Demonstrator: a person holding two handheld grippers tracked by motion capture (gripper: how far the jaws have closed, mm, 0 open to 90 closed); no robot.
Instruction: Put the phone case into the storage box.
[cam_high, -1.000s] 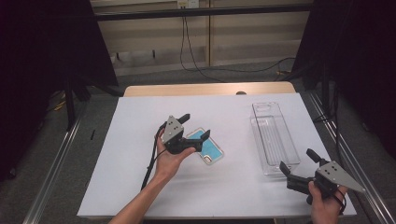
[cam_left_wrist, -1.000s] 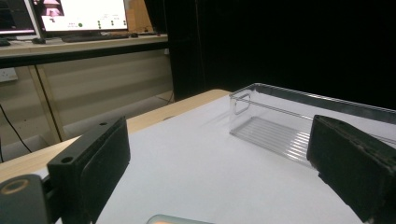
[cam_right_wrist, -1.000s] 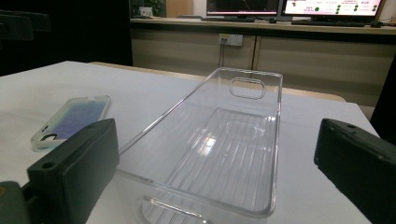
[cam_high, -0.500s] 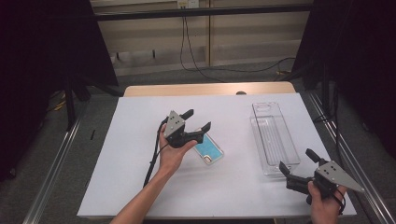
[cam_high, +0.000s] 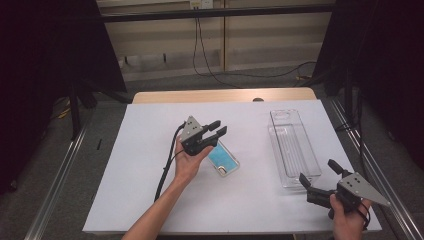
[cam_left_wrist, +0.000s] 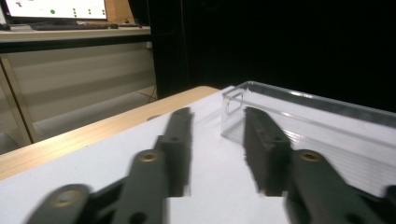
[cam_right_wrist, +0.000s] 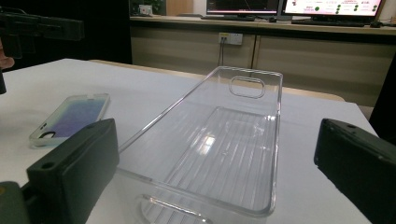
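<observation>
Clear plastic forms the long tray (cam_high: 294, 147) lying just ahead of the right gripper (cam_high: 320, 182), whose jaws stand wide apart and empty, likely lined up to take its near end. The left gripper (cam_high: 212, 132), half open and empty, hovers just above the phone case (cam_high: 223, 160), which lies flat on the table (cam_high: 140, 165) beneath its jaws, probably bound for the tray.

Dim room around your white table (cam_high: 150, 200).
Black curtains (cam_high: 45, 60) flank you; wooden wall panels (cam_high: 260, 45) and cables (cam_high: 205, 50) lie ahead.
</observation>
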